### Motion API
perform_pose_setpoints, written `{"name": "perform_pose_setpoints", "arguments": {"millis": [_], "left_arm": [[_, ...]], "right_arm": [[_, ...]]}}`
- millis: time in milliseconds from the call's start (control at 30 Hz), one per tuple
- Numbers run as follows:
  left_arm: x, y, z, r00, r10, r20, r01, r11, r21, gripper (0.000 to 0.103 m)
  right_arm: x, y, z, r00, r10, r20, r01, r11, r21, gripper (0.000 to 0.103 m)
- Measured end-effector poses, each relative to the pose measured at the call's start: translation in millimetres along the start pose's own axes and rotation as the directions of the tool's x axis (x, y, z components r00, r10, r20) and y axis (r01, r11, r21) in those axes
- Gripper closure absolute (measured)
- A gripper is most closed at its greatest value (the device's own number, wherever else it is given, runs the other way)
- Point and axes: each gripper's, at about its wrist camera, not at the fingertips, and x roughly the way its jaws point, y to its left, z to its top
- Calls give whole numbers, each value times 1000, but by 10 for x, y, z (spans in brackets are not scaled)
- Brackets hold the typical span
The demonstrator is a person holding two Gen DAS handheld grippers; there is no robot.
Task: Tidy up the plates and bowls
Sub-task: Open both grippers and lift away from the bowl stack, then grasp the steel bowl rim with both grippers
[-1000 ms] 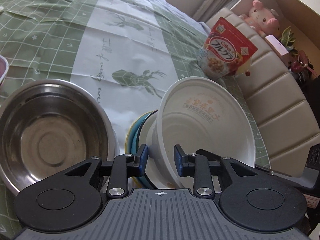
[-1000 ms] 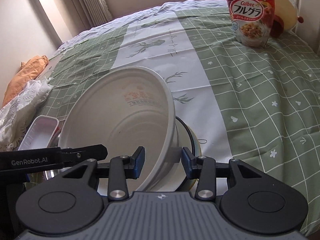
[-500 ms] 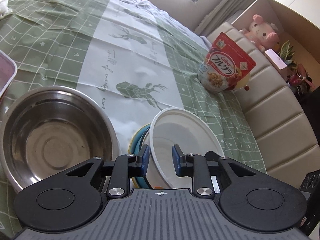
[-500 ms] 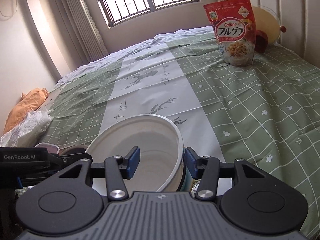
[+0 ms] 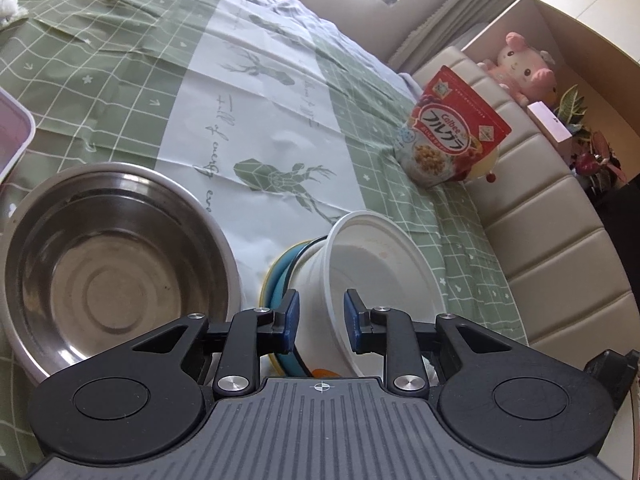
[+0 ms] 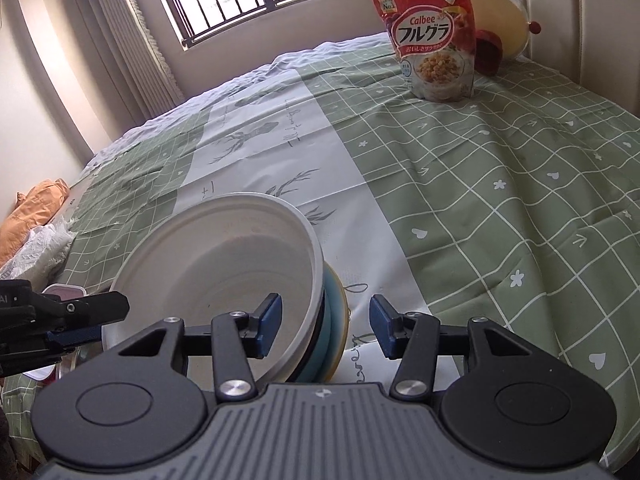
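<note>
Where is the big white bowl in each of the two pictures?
Left wrist: white bowl sits low, right of centre, on the blue and yellow plates, beside the steel bowl.
Right wrist: white bowl low, left of centre.
Shared landmark: red cereal bag, far on the tablecloth.

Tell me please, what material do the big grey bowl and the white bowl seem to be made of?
The big grey bowl looks like stainless steel with a brushed, half-shiny finish: it reflects light and shows concentric rings on its bottom. The white bowl appears to be thin plastic or coated paper, matte, with a thin rolled rim like a disposable bowl; the pictures leave open which.
</note>
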Motion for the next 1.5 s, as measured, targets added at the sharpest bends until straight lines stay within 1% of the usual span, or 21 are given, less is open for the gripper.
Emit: {"name": "perform_pose_setpoints", "arguments": {"millis": [67, 167, 233, 333, 400, 467, 533, 567, 633, 700, 767, 833, 900, 967, 1000, 1033, 1067, 1167, 1267, 1400, 1500], "left_arm": [[-24, 21, -1, 1000, -7, 3, 7, 1000, 6, 76], [-152, 133, -3, 999, -44, 13, 43, 999, 23, 76], [-316, 262, -17, 998, -34, 47, 33, 999, 28, 76], [-617, 544, -25, 990, 64, 122, -64, 998, -4, 76], [-788, 769, -26, 977, 142, 162, -136, 990, -48, 76], [-887, 989, -23, 963, 209, 169, -193, 975, -110, 76], [-929, 1158, -37, 959, 230, 167, -205, 966, -156, 76], [-935, 1219, -41, 959, 231, 163, -204, 965, -166, 76], [-924, 1299, -52, 963, 223, 149, -198, 966, -166, 76], [-876, 1351, -63, 969, 213, 129, -191, 968, -162, 76], [-835, 1401, -84, 972, 203, 118, -183, 970, -162, 76], [-810, 1456, -102, 970, 212, 116, -191, 967, -168, 76], [-772, 1490, -120, 964, 241, 116, -219, 960, -172, 75], [-736, 1549, -119, 962, 248, 111, -226, 958, -176, 68], [-714, 1580, -110, 965, 240, 105, -218, 959, -182, 67], [-698, 1603, -102, 968, 229, 100, -208, 960, -187, 67], [-684, 1631, -97, 971, 218, 95, -197, 962, -191, 68], [-644, 1679, -88, 980, 176, 88, -156, 967, -203, 68], [-586, 1694, -77, 985, 155, 78, -136, 969, -205, 67], [-499, 1729, -75, 989, 136, 51, -123, 970, -208, 67], [-463, 1743, -78, 992, 124, 36, -115, 974, -196, 67]], "right_arm": [[-73, 19, 10, 1000, -7, 21, 7, 1000, -9, 53], [-262, 61, 34, 998, -10, 68, 11, 1000, -21, 53], [-416, 102, 30, 995, 9, 99, -6, 1000, -30, 53], [-586, 166, -41, 994, 50, 102, -48, 998, -27, 48], [-687, 290, -133, 992, 90, 87, -87, 995, -42, 47], [-770, 450, -246, 986, 148, 72, -143, 987, -66, 47], [-831, 669, -387, 972, 230, 48, -223, 968, -119, 46], [-832, 795, -467, 963, 268, 26, -261, 953, -155, 40], [-749, 1031, -621, 953, 302, -36, -303, 930, -208, 36], [-587, 1210, -734, 953, 289, -91, -302, 924, -234, 36], [-408, 1291, -782, 959, 256, -126, -278, 937, -213, 36], [-238, 1321, -806, 965, 219, -145, -242, 955, -170, 36], [-104, 1329, -829, 965, 203, -165, -223, 968, -118, 36], [12, 1340, -841, 962, 200, -184, -214, 975, -58, 35], [61, 1346, -843, 962, 197, -191, -207, 978, -35, 35], [105, 1363, -845, 963, 185, -197, -193, 981, -21, 35], [140, 1375, -839, 966, 174, -194, -179, 984, -8, 32], [193, 1394, -817, 980, 135, -149, -132, 991, 25, 32], [261, 1380, -787, 977, 157, -148, -149, 987, 65, 32], [469, 1409, -772, 962, 174, -210, -155, 983, 102, 32], [543, 1483, -823, 957, 181, -228, -168, 983, 77, 37]]}}
